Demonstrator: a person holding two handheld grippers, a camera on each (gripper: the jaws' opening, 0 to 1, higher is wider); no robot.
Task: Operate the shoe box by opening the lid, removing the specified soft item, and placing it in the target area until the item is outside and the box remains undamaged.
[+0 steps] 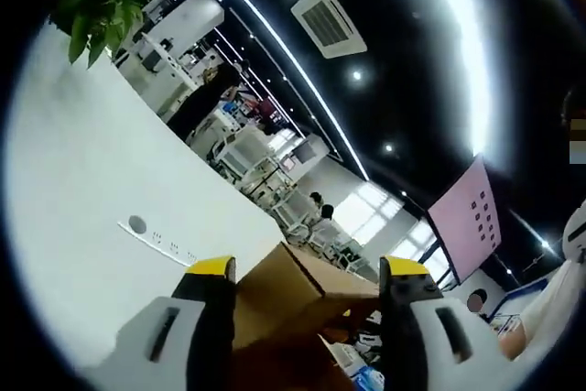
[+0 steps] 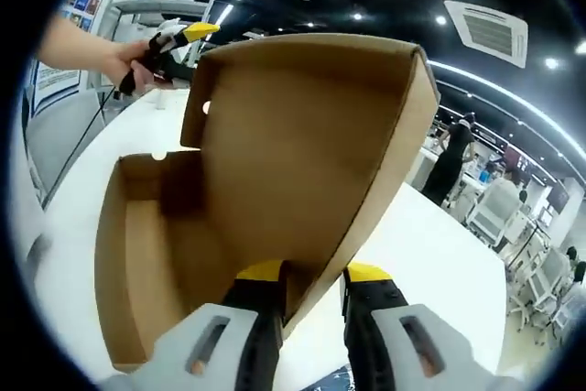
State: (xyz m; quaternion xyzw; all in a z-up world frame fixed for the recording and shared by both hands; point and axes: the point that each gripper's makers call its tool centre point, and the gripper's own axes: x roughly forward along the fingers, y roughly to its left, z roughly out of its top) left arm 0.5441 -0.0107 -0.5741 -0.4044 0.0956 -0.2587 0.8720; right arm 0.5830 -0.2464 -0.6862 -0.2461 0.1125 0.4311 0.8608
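Pinching the raised lid [image 2: 302, 162] of a plain unprinted shoe box [image 2: 137, 254], right gripper [image 2: 316, 274], left gripper [image 1: 307, 267] spread apart

In the right gripper view, the right gripper [image 2: 311, 274] points forward with its yellow-tipped jaws drawn close together, pinching a thin edge between them. Far to the left, a person's hand [image 2: 114, 59] grips the left gripper [image 2: 183, 36] and holds it raised. In the left gripper view, the left gripper [image 1: 307, 269] has its jaws spread wide apart.
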